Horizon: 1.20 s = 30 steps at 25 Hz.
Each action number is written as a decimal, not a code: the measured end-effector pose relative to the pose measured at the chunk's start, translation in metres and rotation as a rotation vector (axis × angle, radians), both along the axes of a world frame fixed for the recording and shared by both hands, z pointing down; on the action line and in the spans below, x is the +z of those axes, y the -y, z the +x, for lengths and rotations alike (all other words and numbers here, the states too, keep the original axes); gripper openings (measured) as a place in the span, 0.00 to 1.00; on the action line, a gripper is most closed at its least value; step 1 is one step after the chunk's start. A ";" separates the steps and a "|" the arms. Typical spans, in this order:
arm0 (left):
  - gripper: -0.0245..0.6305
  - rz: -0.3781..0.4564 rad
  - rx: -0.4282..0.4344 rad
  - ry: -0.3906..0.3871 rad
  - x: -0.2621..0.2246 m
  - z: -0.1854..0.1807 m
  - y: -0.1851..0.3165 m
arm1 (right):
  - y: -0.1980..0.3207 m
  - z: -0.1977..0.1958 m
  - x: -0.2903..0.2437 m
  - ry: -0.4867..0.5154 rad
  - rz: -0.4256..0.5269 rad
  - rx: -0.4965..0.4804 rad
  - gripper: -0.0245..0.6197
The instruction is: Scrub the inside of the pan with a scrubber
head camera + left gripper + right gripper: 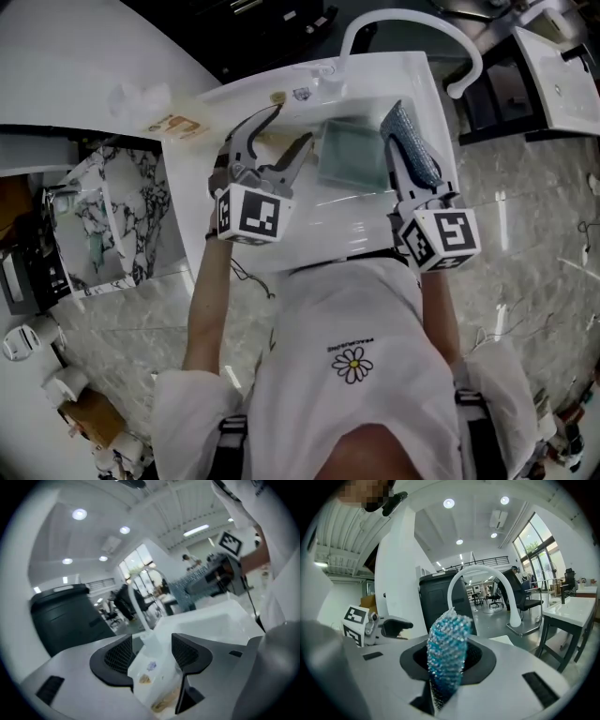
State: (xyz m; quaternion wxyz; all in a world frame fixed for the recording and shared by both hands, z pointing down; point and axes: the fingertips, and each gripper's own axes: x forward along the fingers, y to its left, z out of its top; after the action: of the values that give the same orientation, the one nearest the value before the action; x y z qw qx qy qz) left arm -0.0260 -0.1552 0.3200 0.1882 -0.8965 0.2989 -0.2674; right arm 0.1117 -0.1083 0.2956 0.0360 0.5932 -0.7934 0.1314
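Note:
A square greenish glass pan (pixel 349 155) lies in the white sink (pixel 309 234). In the head view my left gripper (pixel 292 127) hovers over the sink's left side, just left of the pan, open with nothing between its jaws. Its own view shows the open jaws of the left gripper (pixel 152 656) framing the sink ledge and the faucet base. My right gripper (pixel 412 176) is over the sink's right side, at the pan's right edge, shut on a blue mesh scrubber (pixel 412 141). The scrubber (pixel 447 644) sticks up between the jaws of the right gripper (pixel 447 663).
A white arched faucet (pixel 412 19) rises from the sink's far ledge. A curved white counter (pixel 84 66) and a marble-patterned cabinet (pixel 122 216) stand at the left. A second basin (pixel 562 66) is at the upper right. The floor around is pale stone.

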 end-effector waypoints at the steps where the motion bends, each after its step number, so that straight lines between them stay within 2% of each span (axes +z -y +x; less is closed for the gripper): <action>1: 0.43 -0.020 0.066 0.109 0.023 0.006 -0.001 | 0.000 0.002 0.003 0.001 -0.007 0.002 0.13; 4: 0.45 -0.094 0.245 0.382 0.090 0.016 -0.005 | 0.001 0.007 0.013 0.005 -0.033 0.009 0.13; 8: 0.45 -0.231 0.418 0.652 0.162 0.016 -0.008 | 0.003 0.014 0.025 0.014 -0.066 0.025 0.13; 12: 0.45 -0.324 0.517 0.905 0.218 0.003 -0.006 | 0.002 0.024 0.038 0.020 -0.101 0.049 0.13; 14: 0.44 -0.347 0.543 0.991 0.239 -0.002 -0.002 | 0.001 0.029 0.045 0.021 -0.121 0.063 0.13; 19: 0.40 -0.402 0.543 1.095 0.271 -0.012 0.006 | 0.001 0.040 0.059 0.024 -0.162 0.092 0.13; 22: 0.40 -0.405 0.542 1.145 0.283 -0.016 0.009 | 0.002 0.044 0.065 0.029 -0.178 0.100 0.13; 24: 0.37 -0.376 0.544 1.152 0.288 -0.015 0.010 | 0.002 0.044 0.068 0.029 -0.187 0.096 0.13; 26: 0.29 -0.339 0.532 1.138 0.291 -0.012 0.011 | 0.003 0.043 0.071 0.029 -0.195 0.091 0.13; 30: 0.29 -0.335 0.514 1.128 0.294 -0.010 0.013 | 0.005 0.041 0.075 0.032 -0.206 0.085 0.13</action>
State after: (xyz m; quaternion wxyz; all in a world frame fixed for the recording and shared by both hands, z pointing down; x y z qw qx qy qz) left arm -0.0356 -0.1684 0.6143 0.2320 -0.6785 -0.1164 -0.6872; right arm 0.1529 -0.1137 0.3706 0.0786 0.6173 -0.7504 0.2229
